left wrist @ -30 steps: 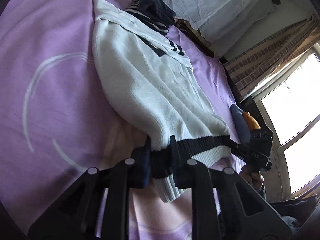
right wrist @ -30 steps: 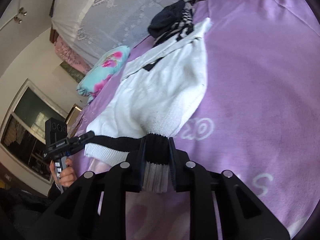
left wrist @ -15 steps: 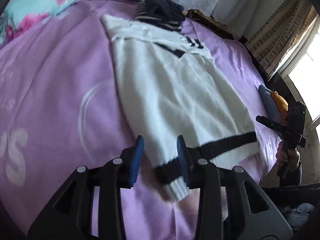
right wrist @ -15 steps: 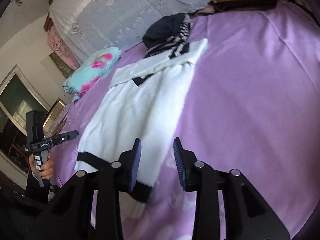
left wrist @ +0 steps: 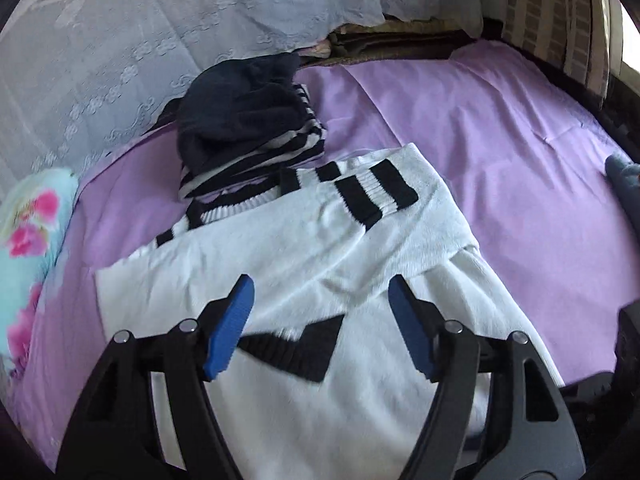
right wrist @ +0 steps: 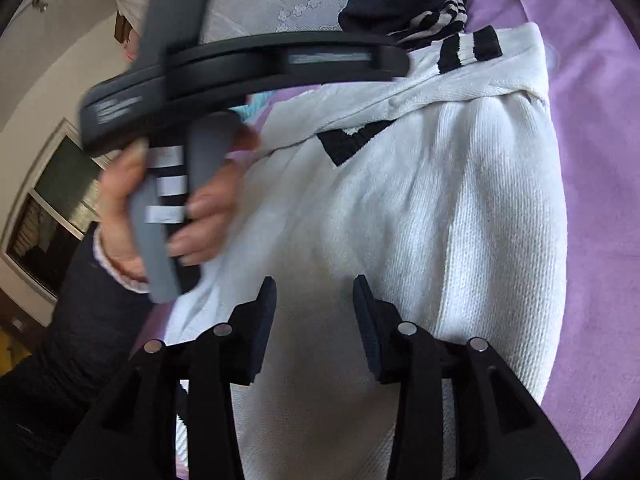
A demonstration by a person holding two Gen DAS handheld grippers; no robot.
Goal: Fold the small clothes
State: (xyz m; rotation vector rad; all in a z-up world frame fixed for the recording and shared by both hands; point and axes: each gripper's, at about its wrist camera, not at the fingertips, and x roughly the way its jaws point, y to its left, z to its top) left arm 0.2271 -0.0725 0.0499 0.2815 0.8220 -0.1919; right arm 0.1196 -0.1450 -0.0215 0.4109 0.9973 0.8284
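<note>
A white knit sweater (left wrist: 320, 264) with black stripes lies flat on the purple bedspread (left wrist: 500, 128), sleeves folded across its chest. My left gripper (left wrist: 320, 320) is open and empty, hovering over the sweater near its black V collar. My right gripper (right wrist: 316, 320) is open and empty above the sweater's body (right wrist: 440, 208). In the right wrist view the left gripper's black body sits in a hand (right wrist: 200, 208) over the sweater's left side.
A pile of dark and striped clothes (left wrist: 248, 120) lies beyond the sweater near a white lace cover (left wrist: 160, 32). A floral turquoise pillow (left wrist: 28, 240) is at the left. A window is at the far right.
Both grippers let go of the sweater's black hem and opened. They moved forward over the sweater, which now lies flat on the bed.
</note>
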